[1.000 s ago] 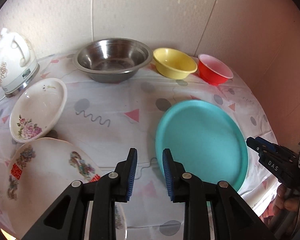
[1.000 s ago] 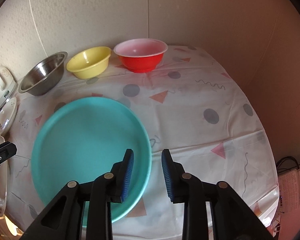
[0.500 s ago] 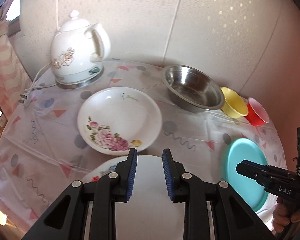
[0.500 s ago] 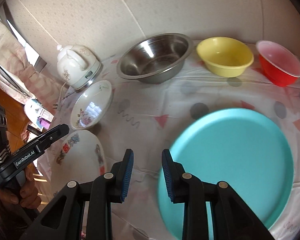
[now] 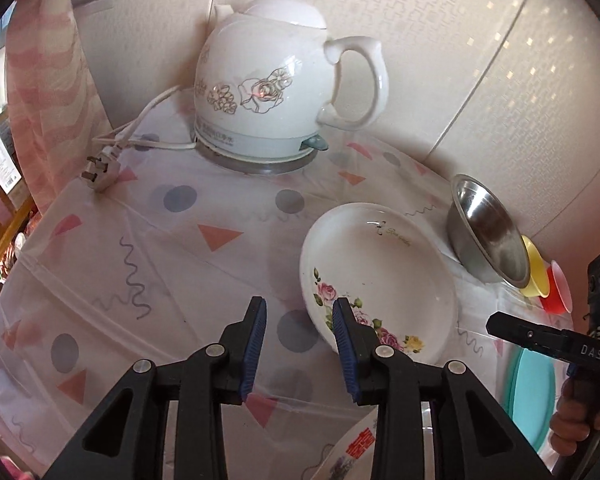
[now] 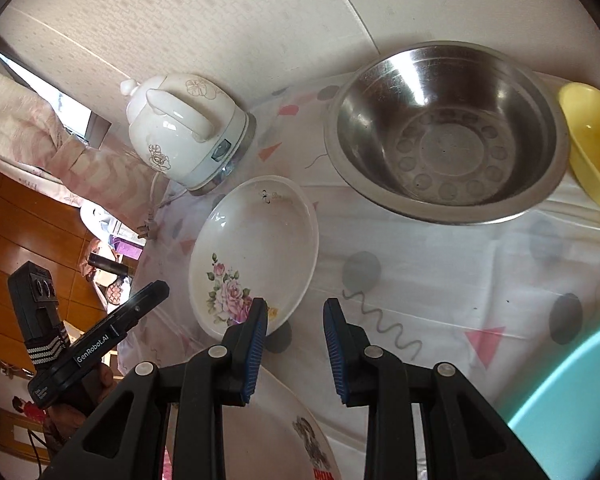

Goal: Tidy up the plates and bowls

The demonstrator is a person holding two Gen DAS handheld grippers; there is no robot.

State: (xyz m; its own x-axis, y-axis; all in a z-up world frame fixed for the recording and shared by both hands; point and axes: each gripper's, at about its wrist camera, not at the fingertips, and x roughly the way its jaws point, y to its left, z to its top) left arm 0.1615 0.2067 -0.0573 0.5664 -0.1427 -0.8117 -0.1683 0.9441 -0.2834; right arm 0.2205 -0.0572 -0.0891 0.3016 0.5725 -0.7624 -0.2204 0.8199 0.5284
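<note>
Both tools hover empty over the tabletop (image 5: 204, 240), probably lining up on the rose-painted plate (image 5: 380, 280); the left tool (image 5: 298, 344) is opening, its right pad over the plate's near rim; the right tool (image 6: 294, 344) stands slightly parted, plate just ahead-left; steel bowl (image 6: 448, 132) behind.

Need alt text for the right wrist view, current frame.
The right gripper, jaws apart and holding nothing, points down at a patterned tablecloth beside a white floral-print dish. Behind stand a stainless steel bowl, a yellow plastic bowl and a white ceramic electric kettle; the left gripper shows at the left edge.
</note>
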